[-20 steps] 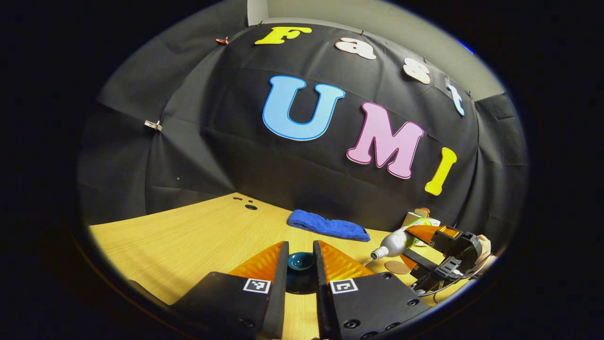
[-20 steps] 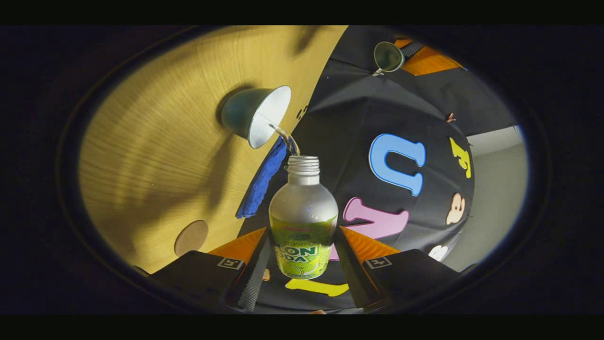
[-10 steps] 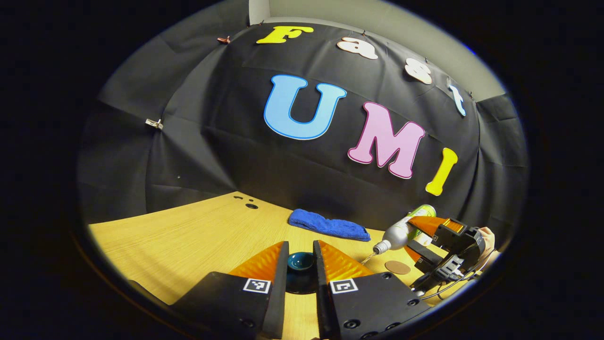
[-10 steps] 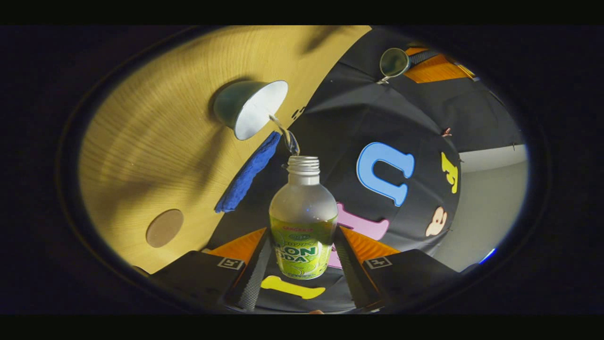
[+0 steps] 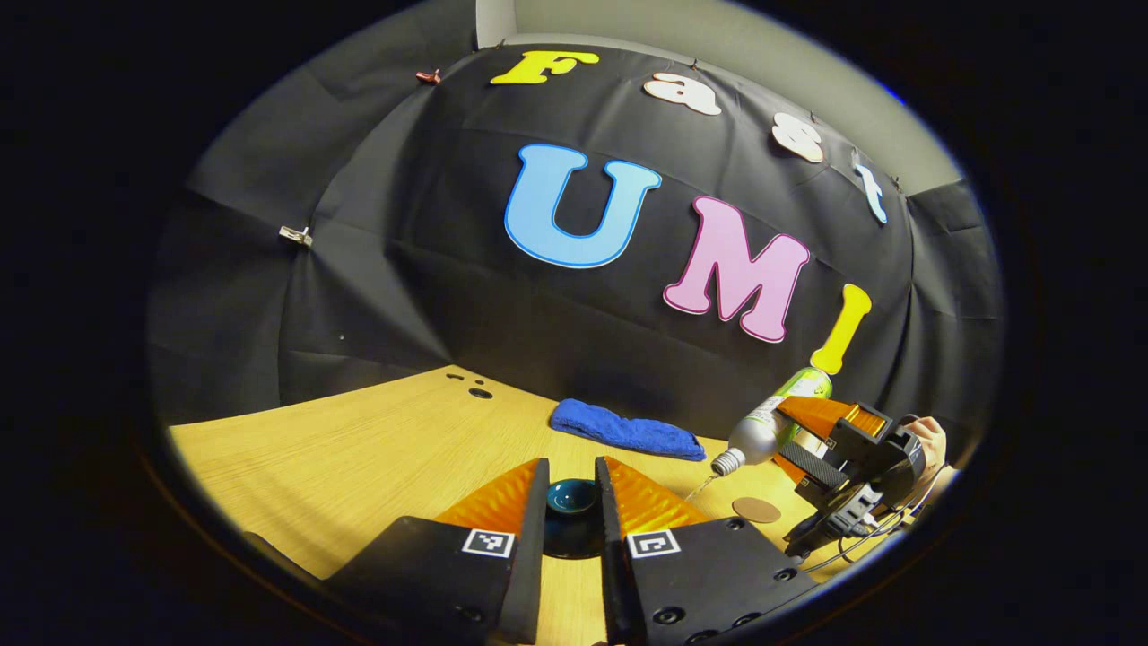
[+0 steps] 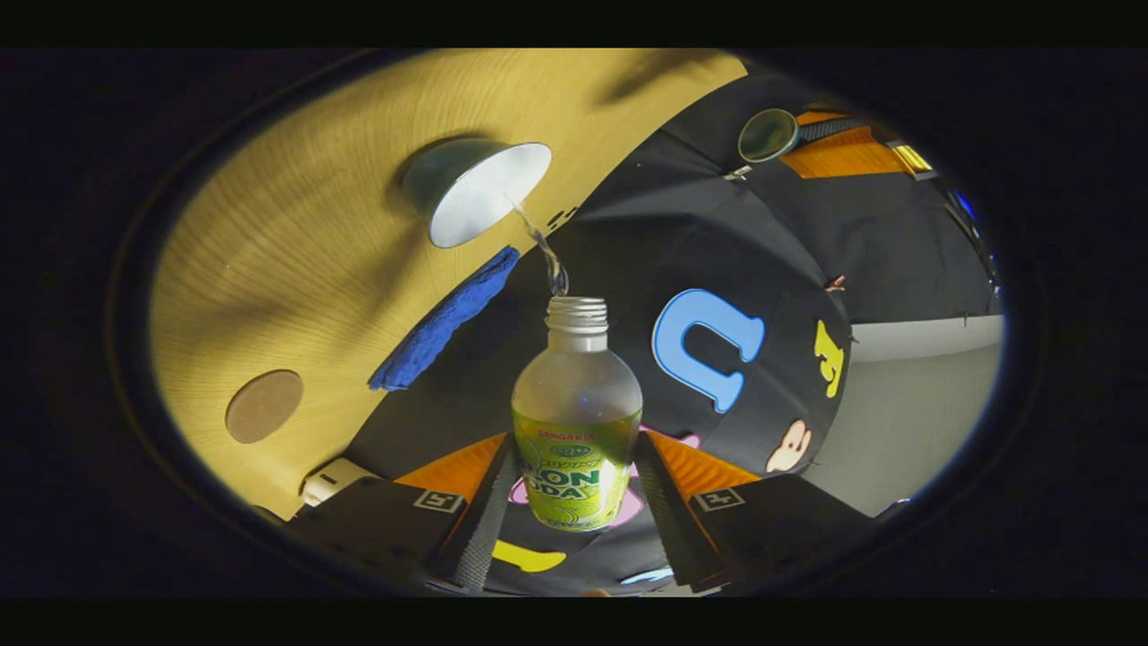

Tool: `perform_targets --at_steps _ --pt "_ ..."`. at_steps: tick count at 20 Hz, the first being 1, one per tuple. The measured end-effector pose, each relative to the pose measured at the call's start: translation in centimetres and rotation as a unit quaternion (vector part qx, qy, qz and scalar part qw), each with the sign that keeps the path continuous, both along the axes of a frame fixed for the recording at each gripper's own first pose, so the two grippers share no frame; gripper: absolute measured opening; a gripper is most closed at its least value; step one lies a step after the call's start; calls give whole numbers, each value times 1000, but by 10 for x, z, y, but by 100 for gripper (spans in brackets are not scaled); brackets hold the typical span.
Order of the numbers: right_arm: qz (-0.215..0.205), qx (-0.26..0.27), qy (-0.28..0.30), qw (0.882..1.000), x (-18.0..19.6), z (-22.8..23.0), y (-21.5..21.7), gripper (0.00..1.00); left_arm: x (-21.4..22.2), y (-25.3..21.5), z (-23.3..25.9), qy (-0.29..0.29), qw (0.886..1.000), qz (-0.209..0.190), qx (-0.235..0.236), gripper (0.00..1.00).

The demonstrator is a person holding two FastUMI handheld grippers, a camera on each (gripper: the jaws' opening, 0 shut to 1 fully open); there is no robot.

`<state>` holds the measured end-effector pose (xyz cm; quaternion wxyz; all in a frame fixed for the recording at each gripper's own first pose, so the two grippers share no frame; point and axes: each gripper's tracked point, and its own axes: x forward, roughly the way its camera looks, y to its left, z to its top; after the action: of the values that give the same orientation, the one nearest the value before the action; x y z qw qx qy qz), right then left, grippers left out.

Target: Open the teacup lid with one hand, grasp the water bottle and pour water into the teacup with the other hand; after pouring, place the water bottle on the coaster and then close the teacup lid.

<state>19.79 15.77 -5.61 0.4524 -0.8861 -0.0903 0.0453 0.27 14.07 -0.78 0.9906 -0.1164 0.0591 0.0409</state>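
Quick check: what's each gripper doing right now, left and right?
Left gripper: closed on the teacup lid, held above the table.
Right gripper: closed on the tilted water bottle, pouring into the teacup.

left gripper (image 5: 571, 502): narrowed, level, seemingly clamped | right gripper (image 6: 574, 489): narrowed, rolled over, tipped downward

A recording booth: black cloth wall (image 5: 359, 269) behind a wooden table (image 5: 359, 449).

Left gripper (image 5: 571, 538): black bodies with square coded tags and screws; right gripper (image 5: 789, 444) trails seemingly thin cables.
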Motion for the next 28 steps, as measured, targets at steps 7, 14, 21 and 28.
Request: perform_targets --at_steps 7,14,21,28 --pt "22 -40 -18 999 -1 -3 7 77 0 1 -2 2 1000 0 -2 31" --pt "33 -40 -22 998 0 1 11 77 0 0 -2 3 1000 0 -2 31" --pt "1 46 31 998 2 -16 -5 77 0 0 -3 4 1000 0 -2 32" --pt "-82 399 210 889 -14 -68 -10 78 3 3 -8 10 1000 5 2 32"
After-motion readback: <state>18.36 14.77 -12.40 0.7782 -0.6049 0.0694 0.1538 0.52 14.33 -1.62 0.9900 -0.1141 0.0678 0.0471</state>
